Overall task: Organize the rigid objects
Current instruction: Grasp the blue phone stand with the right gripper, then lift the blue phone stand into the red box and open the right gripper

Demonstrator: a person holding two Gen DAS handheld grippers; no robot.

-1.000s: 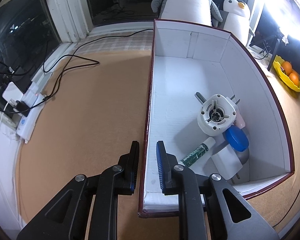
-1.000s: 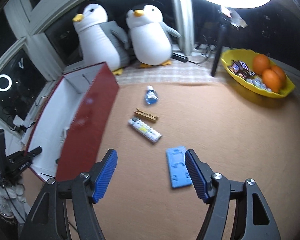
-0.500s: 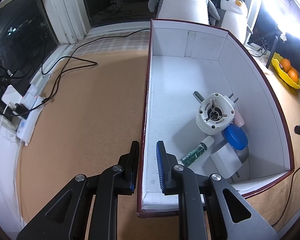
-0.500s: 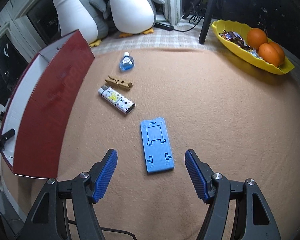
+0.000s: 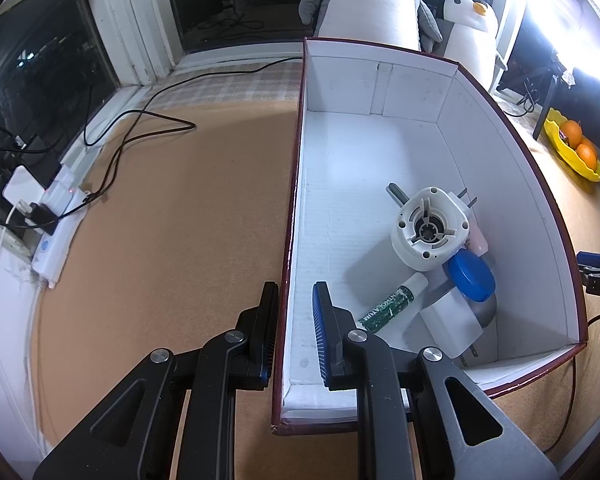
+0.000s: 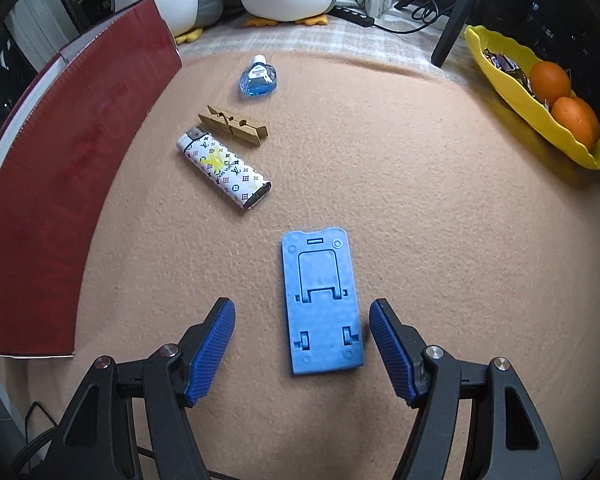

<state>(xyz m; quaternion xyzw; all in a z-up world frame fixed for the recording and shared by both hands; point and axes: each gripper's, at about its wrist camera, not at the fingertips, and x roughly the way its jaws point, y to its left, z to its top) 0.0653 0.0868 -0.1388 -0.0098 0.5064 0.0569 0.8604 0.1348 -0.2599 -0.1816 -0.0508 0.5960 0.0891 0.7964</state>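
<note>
We're keeping the left hand-held gripper (image 5: 294, 334) clamped on the box (image 5: 380, 148) side wall near its corner, w/ earlier items inside. Right of the box, toward the desk's (image 6: 440, 208) near edge, the right hand-held gripper (image 6: 302, 346) is straddling the blue phone stand (image 6: 322, 300), jaws apart, just been closing, pads not touching yet. Next move: settling lower, then squeezing its long sides.

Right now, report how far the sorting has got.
Done: a white motor base, blue lid, charger and tube lie in the red box. In hand: the left gripper clamps the box wall; the right gripper, open, straddles the blue phone stand. Left: lighter, clothespin, blue bottle.
</note>
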